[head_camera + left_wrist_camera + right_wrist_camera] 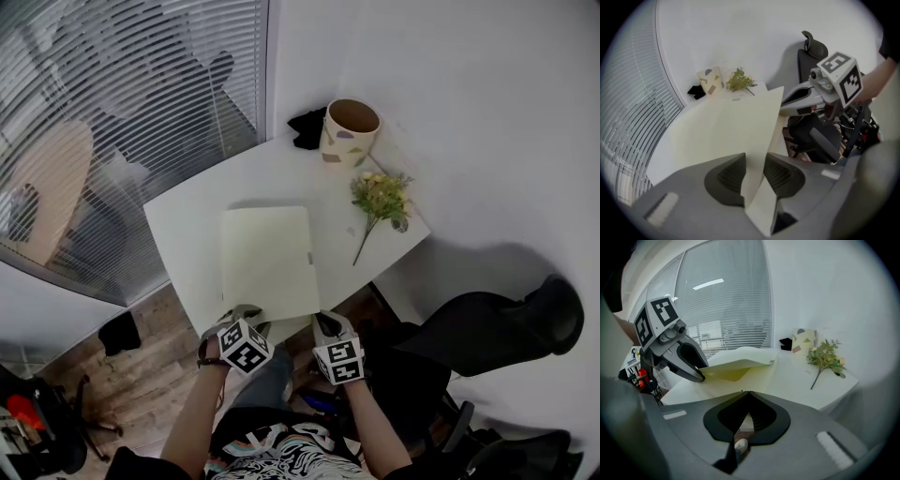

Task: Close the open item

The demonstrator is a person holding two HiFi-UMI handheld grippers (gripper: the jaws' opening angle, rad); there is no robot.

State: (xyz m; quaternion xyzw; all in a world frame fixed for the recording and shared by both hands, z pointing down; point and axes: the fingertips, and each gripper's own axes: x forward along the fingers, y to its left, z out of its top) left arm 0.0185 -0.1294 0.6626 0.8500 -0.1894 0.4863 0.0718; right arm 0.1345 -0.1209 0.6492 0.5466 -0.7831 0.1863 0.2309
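Observation:
A pale yellow folder [267,262] lies on the white table [187,234], its near edge at the table's front. My left gripper [242,316] is shut on the folder's top cover [736,126], which runs between its jaws [754,176]. In the right gripper view that cover [740,357] is lifted off the lower leaf, showing a yellow inside. There the left gripper [696,373] grips the cover's near left corner. My right gripper [326,325] is at the table's front edge beside the folder, shut [745,397] with nothing in it.
A patterned paper cup [350,131] and a black object [307,127] stand at the table's far end, by the wall. A sprig of flowers [380,197] lies right of the folder. A black office chair [497,323] is at the right. Window blinds [131,103] run along the left.

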